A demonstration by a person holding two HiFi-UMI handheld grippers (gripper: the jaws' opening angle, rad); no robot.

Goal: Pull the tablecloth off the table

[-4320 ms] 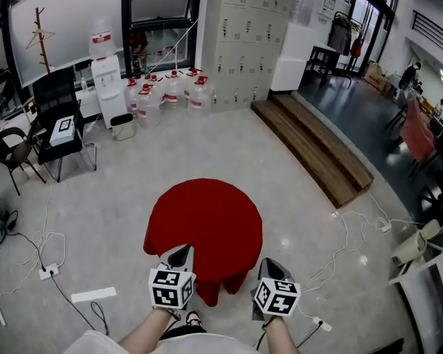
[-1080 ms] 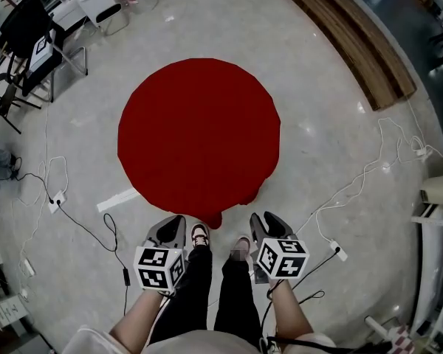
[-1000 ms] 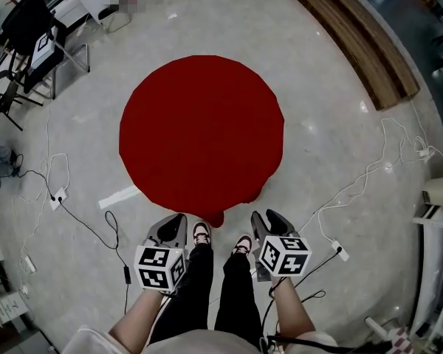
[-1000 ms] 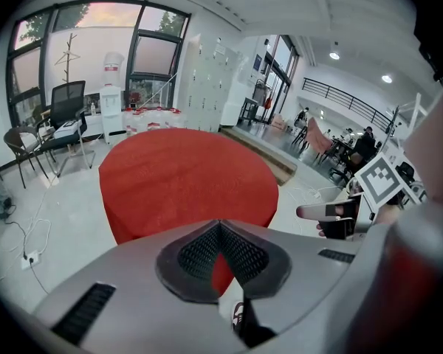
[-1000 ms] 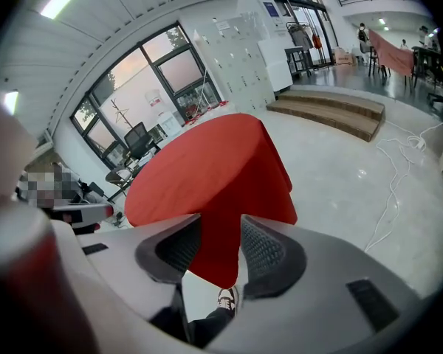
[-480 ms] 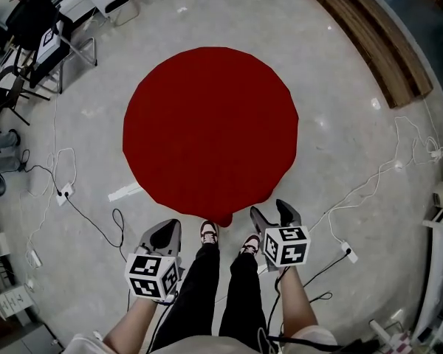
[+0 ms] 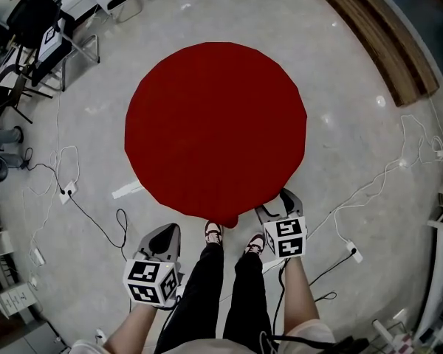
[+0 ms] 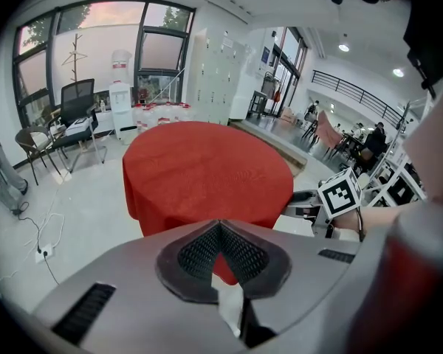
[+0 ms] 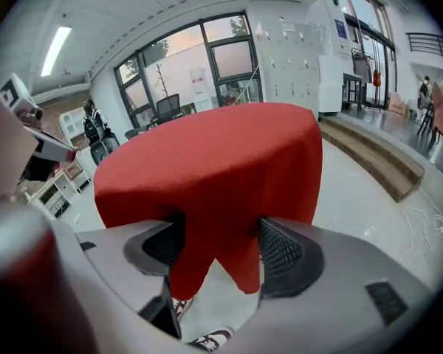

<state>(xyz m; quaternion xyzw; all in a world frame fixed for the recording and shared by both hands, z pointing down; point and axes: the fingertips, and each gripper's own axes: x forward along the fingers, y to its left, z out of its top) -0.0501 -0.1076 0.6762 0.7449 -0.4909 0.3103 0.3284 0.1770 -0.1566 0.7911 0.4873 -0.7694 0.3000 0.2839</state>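
Left gripper [image 7: 165, 234], at seven o'clock in the head view, jaws pressed together, empty. Right gripper [image 7: 278, 203], at five o'clock, jaws just opened wide, a hanging tablecloth [image 9: 207, 168] fold loose between them.

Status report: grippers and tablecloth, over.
Left hand-held gripper shut, empty. Right hand-held gripper jaws just opened, tablecloth hem between, ungripped. Nothing on cloth.
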